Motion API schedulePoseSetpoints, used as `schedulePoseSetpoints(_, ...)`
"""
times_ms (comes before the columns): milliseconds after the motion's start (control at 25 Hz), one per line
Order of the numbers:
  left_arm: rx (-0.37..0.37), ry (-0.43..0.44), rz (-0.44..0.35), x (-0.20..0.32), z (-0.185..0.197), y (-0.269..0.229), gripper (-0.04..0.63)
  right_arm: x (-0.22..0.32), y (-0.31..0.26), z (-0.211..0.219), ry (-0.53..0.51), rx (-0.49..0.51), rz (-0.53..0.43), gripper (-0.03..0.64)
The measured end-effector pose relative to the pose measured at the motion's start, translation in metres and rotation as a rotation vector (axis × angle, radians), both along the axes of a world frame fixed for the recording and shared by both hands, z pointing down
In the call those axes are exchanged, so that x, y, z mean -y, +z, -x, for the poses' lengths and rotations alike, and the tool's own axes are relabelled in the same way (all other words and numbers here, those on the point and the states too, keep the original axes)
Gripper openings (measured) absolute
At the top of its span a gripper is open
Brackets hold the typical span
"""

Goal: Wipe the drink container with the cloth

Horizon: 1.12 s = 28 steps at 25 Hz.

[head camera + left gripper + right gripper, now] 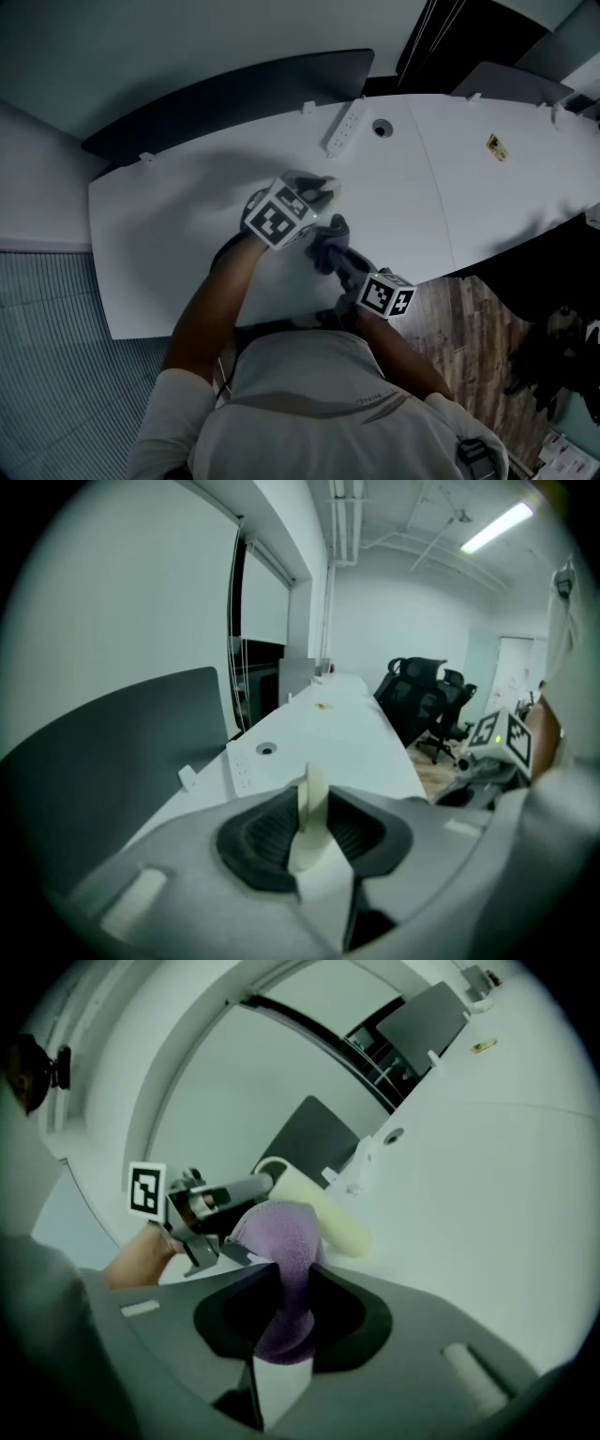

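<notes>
Centre frame: drink container (324,192) clamped in left gripper (309,829), cloth (281,1241) pinched by right gripper (286,1312), apparently touching; wiping unfinished.

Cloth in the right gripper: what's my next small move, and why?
Probably ease the cloth onto the side of the drink container and stroke along it. The right gripper is shut on the purple cloth, the left gripper clamps the cream container, and the cloth sits right beside it; whether they touch is unclear.
</notes>
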State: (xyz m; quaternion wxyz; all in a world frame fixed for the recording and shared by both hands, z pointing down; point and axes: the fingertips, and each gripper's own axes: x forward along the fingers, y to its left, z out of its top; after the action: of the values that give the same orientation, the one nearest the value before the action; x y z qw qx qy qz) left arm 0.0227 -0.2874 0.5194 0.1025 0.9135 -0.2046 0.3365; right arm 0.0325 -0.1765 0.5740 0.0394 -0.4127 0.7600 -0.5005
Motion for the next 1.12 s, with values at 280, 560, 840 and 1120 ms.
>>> schedulePoseSetpoints(280,0.000,-0.005,0.012,-0.001,0.000,-0.001,0.095,0.035,-0.050,-0.022,0.129,0.067,-0.137,0.097)
schedulePoseSetpoints(560,0.003,0.002,0.006,-0.001,-0.001,-0.002,0.095,0.060,-0.007,-0.010,0.120,0.041,-0.040,0.097)
schedulePoseSetpoints(840,-0.006,-0.007,0.010,-0.001,-0.001,-0.003,0.094,0.069,0.044,-0.003,0.094,-0.051,0.047,0.097)
schedulePoseSetpoints(1120,-0.011,-0.008,0.006,0.000,-0.001,-0.003,0.095,0.074,0.090,-0.004,0.042,-0.141,0.133,0.098)
